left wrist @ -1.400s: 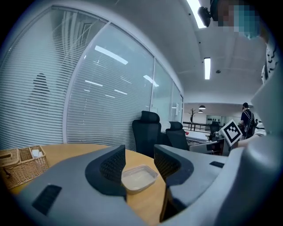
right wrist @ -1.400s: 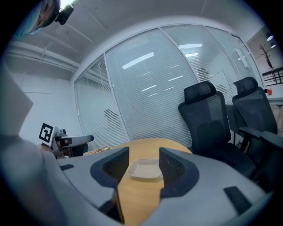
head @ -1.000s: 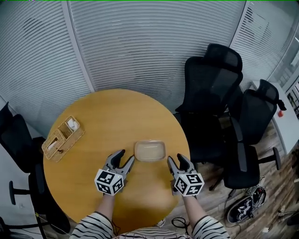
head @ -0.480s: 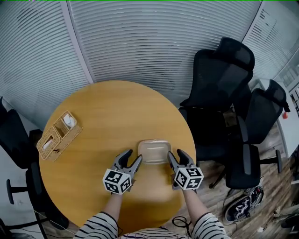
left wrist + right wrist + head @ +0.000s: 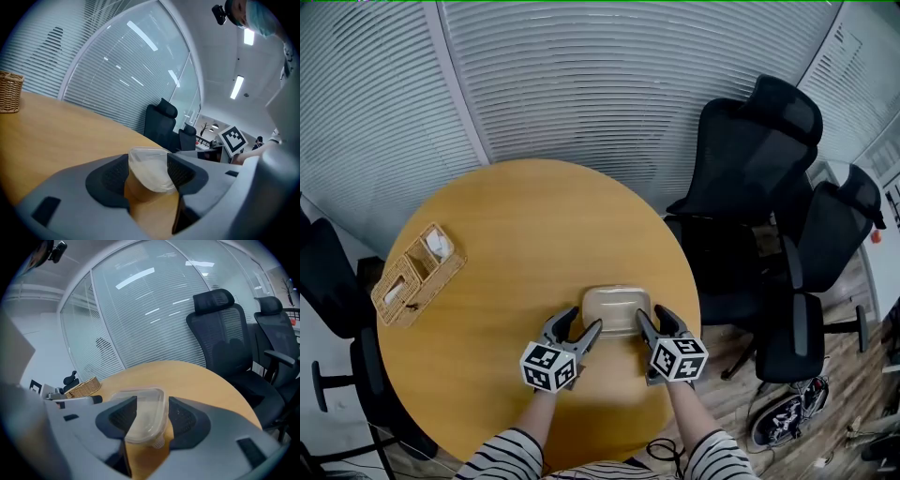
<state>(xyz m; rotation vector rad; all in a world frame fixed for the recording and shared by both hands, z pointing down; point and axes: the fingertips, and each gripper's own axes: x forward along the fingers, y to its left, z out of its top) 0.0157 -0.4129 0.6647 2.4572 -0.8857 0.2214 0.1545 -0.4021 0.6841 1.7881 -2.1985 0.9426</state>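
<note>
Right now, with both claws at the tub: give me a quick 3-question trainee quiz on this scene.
1. True or false: the wicker basket touches the clear container.
2. Look at the left claw and the right claw. Which has part of the container between its open jaws? A) left only B) right only C) both
3. Short answer: what does the container rest on?

Key
1. False. The basket sits apart from it, at the table's left edge.
2. C. Each gripper view shows a container corner between jaws that stand apart.
3. The round wooden table.
</note>
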